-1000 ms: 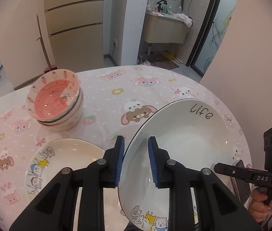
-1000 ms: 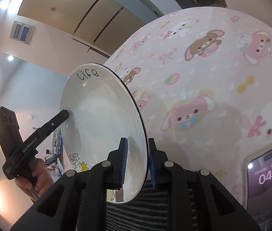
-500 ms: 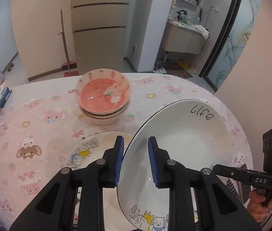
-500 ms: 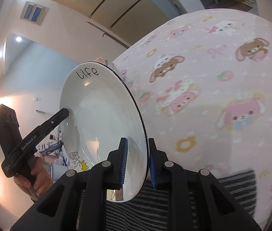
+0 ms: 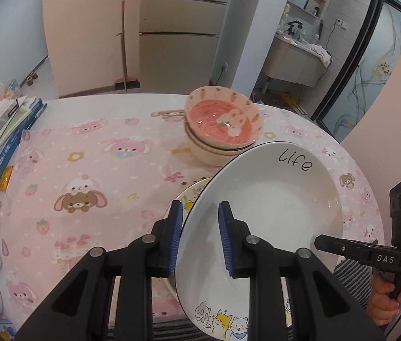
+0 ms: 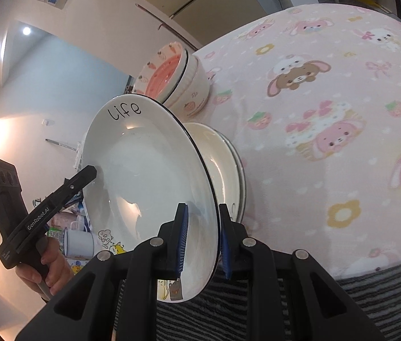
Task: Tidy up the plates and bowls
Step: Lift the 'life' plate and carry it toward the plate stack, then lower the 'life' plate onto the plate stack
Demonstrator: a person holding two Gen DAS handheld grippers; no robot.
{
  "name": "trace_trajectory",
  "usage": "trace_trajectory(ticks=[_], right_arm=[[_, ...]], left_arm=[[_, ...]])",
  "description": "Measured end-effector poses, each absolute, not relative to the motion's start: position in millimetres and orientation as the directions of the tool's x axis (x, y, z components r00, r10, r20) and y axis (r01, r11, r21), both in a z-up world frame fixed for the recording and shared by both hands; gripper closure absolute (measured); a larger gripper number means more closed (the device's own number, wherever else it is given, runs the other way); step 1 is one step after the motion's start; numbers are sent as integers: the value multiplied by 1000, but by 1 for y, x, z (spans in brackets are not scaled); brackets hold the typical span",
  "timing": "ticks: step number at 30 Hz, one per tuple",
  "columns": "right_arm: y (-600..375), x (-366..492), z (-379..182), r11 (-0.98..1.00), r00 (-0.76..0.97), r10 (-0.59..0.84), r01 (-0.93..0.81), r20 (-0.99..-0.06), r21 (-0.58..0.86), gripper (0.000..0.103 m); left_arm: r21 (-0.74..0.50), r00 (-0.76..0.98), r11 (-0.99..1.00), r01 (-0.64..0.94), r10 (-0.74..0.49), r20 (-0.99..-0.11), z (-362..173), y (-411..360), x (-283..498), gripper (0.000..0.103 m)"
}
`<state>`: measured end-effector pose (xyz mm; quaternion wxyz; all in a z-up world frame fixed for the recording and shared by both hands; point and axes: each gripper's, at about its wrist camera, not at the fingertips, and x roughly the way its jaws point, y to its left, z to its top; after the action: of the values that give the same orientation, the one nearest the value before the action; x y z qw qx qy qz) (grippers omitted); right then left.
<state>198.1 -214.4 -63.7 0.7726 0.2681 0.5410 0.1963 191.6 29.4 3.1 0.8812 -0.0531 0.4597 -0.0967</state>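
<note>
- Both the left gripper (image 5: 200, 236) and the right gripper (image 6: 202, 238) pinch the rim of the "life" plate (image 5: 271, 207).
- The plate hangs tilted, seemingly above the stacked plates (image 6: 229, 156); the bowl stack (image 5: 223, 125) stands at 12 o'clock.
- Risk: uneven lowering could chip rims or slip the plate.

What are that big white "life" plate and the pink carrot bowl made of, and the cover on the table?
"life" plate: probably glazed ceramic; glossy white with sharp light reflections and a thin dark rim line. Pink carrot bowl: likely glazed ceramic too; shiny, with printed carrots and a rabbit. Table cover: seems soft fabric; matte, with a cartoon animal print.
</note>
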Motion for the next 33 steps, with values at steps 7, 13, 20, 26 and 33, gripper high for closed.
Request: trace_trajectory(ticks=[7,13,20,26,33], right_arm=[[-181,218,-74,799,269,587,-40,-764,600,79],[-156,229,-81,819,246,566,-54,-787,572,79],[-148,236,-89,838,267,537,-61,-800,542,79],[-148,235,-97,875,334,479,-104,-812,473,80],[-141,232,-90,922,406,387,-175,-828,345,79]], left_arm=[[-198,549,978,67,-201,-811,-13,61,192,81],[-189,544,981,36,-178,-820,-24,81,191,81],[-203,535,978,43,-194,-822,-34,87,190,81],[-229,536,972,51,-220,-815,-44,84,190,81],[-230,573,971,61,-223,-788,-52,76,182,76]])
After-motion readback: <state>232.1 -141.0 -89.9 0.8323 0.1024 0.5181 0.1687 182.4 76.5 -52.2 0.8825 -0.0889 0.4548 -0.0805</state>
